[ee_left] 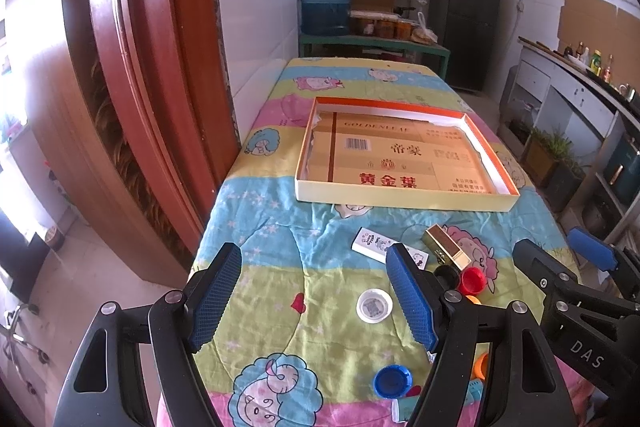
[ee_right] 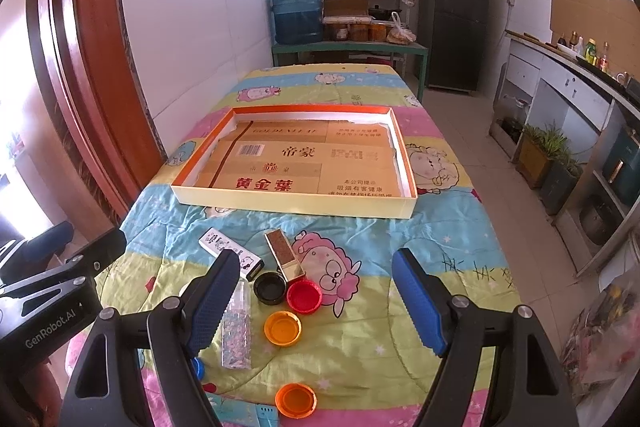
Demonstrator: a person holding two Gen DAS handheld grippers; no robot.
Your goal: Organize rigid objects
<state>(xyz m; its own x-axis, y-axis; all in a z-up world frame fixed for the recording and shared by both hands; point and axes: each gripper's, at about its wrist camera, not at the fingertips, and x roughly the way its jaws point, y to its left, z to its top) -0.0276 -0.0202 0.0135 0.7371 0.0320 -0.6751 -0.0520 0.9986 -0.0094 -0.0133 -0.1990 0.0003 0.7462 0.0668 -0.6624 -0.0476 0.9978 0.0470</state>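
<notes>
Nearest my right lens, the right gripper (ee_right: 320,301) hangs with its blue pads spread wide and nothing between them, low over the near end of the cartoon-print cloth (ee_right: 448,227). Just inside its left pad lies a clear glitter-filled packet (ee_right: 237,331), and between the pads I see an orange cap (ee_right: 282,328), a red cap (ee_right: 304,295) touching a black cap (ee_right: 271,287), and a gold box (ee_right: 285,254) lying tilted just behind them. A white printed box (ee_right: 230,251) lies beside the gold one, partly hidden by the left pad. A second orange cap (ee_right: 296,400) sits closest to me, with a pale blue item at the bottom edge that I cannot make out. My left gripper (ee_left: 314,297) is likewise released and empty; between its pads lie a white cap (ee_left: 374,305) and, nearer, a blue cap (ee_left: 393,381). Its right pad covers part of the white printed box and most of the black cap. Beyond everything the shallow yellow tray (ee_right: 296,205) with an orange rim stands well apart from the small things, lined with printed cardboard and holding none of them. Only the left view shows the white cap whole; only the right view shows the glitter packet and both orange caps clearly. A blue water jug (ee_right: 297,9) stands past the table's far end.
</notes>
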